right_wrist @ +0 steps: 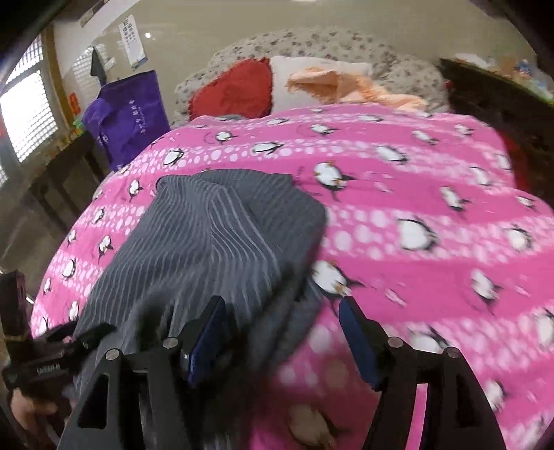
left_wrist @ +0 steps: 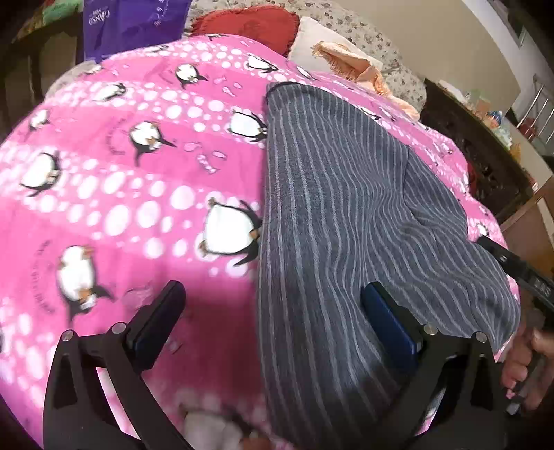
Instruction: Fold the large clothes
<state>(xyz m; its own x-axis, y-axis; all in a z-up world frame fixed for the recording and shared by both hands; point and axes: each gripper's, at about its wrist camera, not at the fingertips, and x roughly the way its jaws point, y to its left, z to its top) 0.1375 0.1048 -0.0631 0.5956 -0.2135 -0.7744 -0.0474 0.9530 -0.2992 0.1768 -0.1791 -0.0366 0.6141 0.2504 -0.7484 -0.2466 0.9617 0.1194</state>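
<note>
A purple bag [left_wrist: 133, 24] stands beyond the far left corner of the pink penguin blanket [left_wrist: 114, 194]; white lettering on it reads something like "CANSO", the rest too blurred to make out. What the bag holds cannot be seen. A wall calendar [right_wrist: 132, 43] hangs above the bag in the right wrist view, its print too small to read.

The grey striped garment [left_wrist: 332, 214] lies partly folded on the blanket, well short of the red cushion [left_wrist: 249, 24] and the peach cloth [left_wrist: 353, 65] at the blanket's far edge.

The left gripper [left_wrist: 273, 311] hangs over the garment's left edge with its jaws spread wide, gripping nothing. The right gripper [right_wrist: 282, 311] is over the garment's near right edge, jaws apart; the cloth lies beneath and between them, but motion blur hides whether a pad touches it.
</note>
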